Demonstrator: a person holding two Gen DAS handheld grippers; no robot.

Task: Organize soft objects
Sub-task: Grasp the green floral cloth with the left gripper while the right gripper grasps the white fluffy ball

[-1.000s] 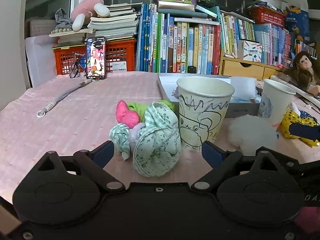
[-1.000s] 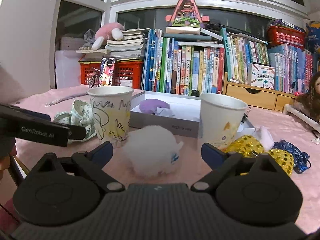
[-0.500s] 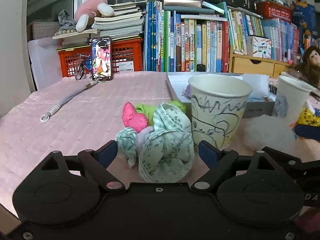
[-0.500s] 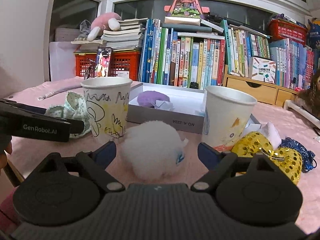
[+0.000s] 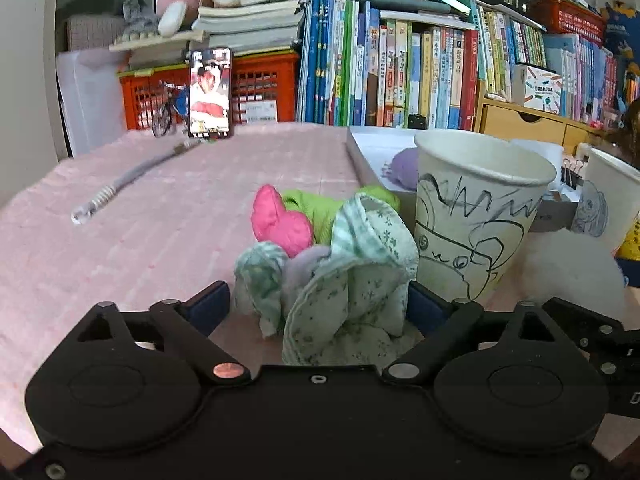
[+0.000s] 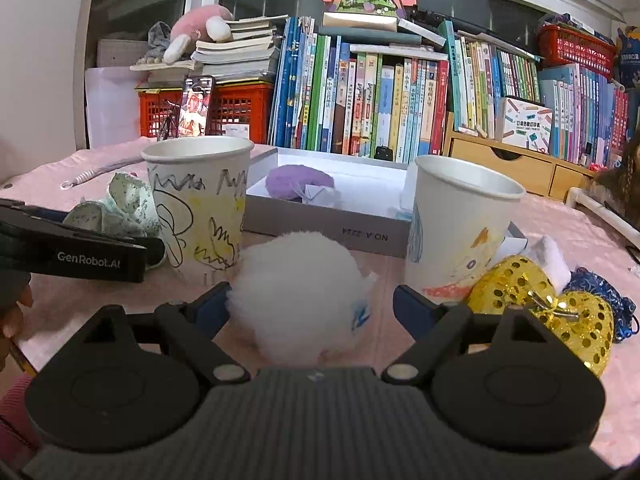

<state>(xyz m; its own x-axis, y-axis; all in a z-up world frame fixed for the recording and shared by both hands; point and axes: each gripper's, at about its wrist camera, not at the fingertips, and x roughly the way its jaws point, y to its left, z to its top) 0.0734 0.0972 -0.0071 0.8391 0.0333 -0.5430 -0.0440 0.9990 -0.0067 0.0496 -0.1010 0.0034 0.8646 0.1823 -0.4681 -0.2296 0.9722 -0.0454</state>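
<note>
White fluff ball [image 6: 300,292] sits between the right gripper [image 6: 310,302]'s closing, not yet pinching jaws, near two empty-looking paper cups [image 6: 200,204], as the left gripper [image 5: 316,306] straddles a green cloth bundle [image 5: 340,280] wide, a purple item [image 6: 298,182] in the far box [image 6: 340,228].

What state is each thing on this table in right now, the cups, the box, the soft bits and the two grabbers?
Left gripper: open around the green cloth bundle.
Right gripper: jaws just closing, not yet clamped on the white fluffy ball.
Scribbled cup: upright; inside hidden.
Second cup: upright; inside hidden.
Grey box: lidless, purple pompom inside.
Gold sequin heart: lying beside the second cup.
</note>
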